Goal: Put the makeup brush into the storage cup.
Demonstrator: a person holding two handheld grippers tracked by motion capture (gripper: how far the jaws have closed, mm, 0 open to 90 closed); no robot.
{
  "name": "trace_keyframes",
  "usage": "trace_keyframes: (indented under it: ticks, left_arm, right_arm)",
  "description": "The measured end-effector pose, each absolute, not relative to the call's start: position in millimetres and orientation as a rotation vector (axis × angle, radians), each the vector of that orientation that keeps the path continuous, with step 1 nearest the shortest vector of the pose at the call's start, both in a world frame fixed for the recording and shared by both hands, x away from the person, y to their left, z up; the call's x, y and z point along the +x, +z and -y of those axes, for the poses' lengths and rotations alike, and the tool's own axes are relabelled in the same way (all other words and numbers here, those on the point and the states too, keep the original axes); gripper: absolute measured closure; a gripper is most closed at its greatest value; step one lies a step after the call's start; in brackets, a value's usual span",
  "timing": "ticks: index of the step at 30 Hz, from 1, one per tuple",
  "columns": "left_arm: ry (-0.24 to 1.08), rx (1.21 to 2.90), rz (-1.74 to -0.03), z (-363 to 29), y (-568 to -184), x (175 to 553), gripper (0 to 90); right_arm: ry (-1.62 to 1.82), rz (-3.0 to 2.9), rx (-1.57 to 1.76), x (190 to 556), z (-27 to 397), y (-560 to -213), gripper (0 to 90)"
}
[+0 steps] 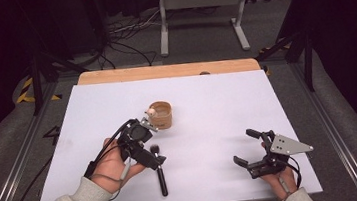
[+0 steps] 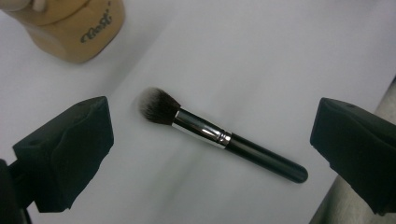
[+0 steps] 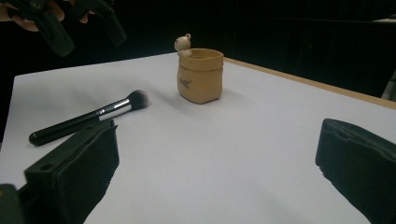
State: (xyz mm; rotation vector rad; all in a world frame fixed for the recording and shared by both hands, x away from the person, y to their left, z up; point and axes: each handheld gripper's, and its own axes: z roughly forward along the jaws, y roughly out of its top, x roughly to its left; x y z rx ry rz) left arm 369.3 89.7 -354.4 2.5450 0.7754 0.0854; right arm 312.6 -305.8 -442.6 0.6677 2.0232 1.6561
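The left gripper (image 1: 147,145) hovers above the makeup brush (image 2: 219,135), its jaws spread wide apart with nothing between them, and the brush lies flat on the white table (image 1: 206,97) directly beneath, bristles pointing toward the small tan pot (image 1: 161,114) with a little figure perched on its rim. From the left gripper view the brush sits roughly midway between the two black jaws, handle running off at a slant. The right gripper (image 1: 257,147) rests low near the table's near right corner, well apart from everything, jaws also open and empty. The risk here looks to be in the pickup: the handle is round, glossy and thin, lying flush on a smooth surface, so if the jaws come down askew to it or close on the tapered end, I'd expect it to roll or squirt out sideways. Closing on the bristles would splay them instead of giving a hold. The pot stands near the bristle end, so a brush skidding that way, or a careless swing of the hand, could nudge or tip it
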Motion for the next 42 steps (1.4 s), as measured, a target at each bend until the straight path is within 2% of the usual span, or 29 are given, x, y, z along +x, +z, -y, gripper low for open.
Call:
trace_keyframes:
  ticks: [6,9,12,42]
  left_arm:
    - [0.042,2.572,-0.803,-88.1,-352.4,372.7,0.1]
    - [-0.071,2.560,-0.872,-87.4,-353.9,377.1,0.0]
    - [-0.117,2.559,-0.933,-85.8,-356.6,379.6,0.0]
    - [-0.071,2.700,-1.056,-62.6,-376.3,394.2,0.1]
  right_arm:
    - [1.657,-2.026,0.665,312.5,305.7,-442.7,0.0]
    - [1.661,-2.025,0.665,312.2,305.6,-442.5,0.0]
    - [1.661,-2.026,0.662,312.1,305.5,-442.5,0.0]
    - [1.705,-2.010,0.669,311.5,307.4,-441.9,0.0]
